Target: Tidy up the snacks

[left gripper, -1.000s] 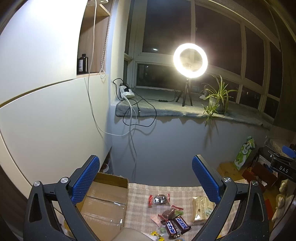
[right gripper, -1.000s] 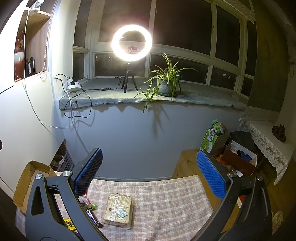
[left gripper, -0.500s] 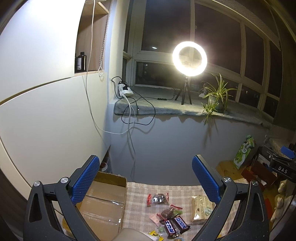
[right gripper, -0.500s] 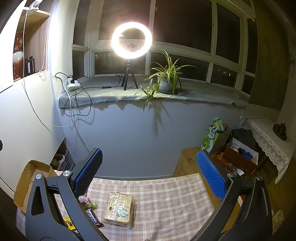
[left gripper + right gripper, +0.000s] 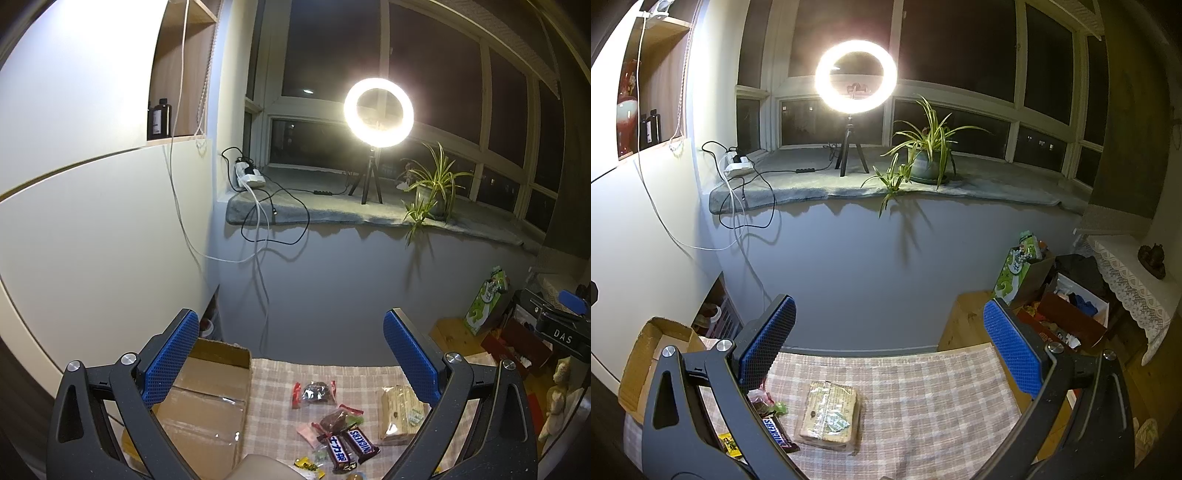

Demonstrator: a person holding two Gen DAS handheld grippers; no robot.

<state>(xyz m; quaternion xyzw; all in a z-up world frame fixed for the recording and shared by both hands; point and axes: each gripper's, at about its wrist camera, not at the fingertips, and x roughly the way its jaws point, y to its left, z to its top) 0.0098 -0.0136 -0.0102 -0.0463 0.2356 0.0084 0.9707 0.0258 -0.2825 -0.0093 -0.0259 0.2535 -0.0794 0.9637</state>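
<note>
Along the lower edge of the left wrist view, the left gripper [image 5: 291, 354] is held above a table covered by a checked cloth [image 5: 273, 413]; its blue-padded fingers [image 5: 168, 363] stand wide apart with nothing between them. Lower centre of that frame: a cluster of snacks, comprising two Snickers bars [image 5: 349, 446] lying side by side, a clear packet with red ends [image 5: 314, 392] above them, and a dark wrapped sweet [image 5: 338, 419] between. Lower right: a tan wrapped block [image 5: 400, 415], partly behind the right-hand finger. Lower left: an open cardboard box [image 5: 207, 402] just beside the snacks, touching the cloth's left edge.

Lower part of the right wrist view: the right gripper [image 5: 886, 339], likewise spread wide and holding nothing, above the same cloth [image 5: 923, 398]. The wrapped block [image 5: 829, 415] lies lower centre; one Snickers bar [image 5: 777, 435] shows just left of it, partly hidden by the left-hand finger. The box [image 5: 646, 358] appears at far lower left.

Upper centre of both frames: a lit ring lamp [image 5: 378, 110] on a tripod and a potted plant [image 5: 929, 151] on the windowsill.
</note>
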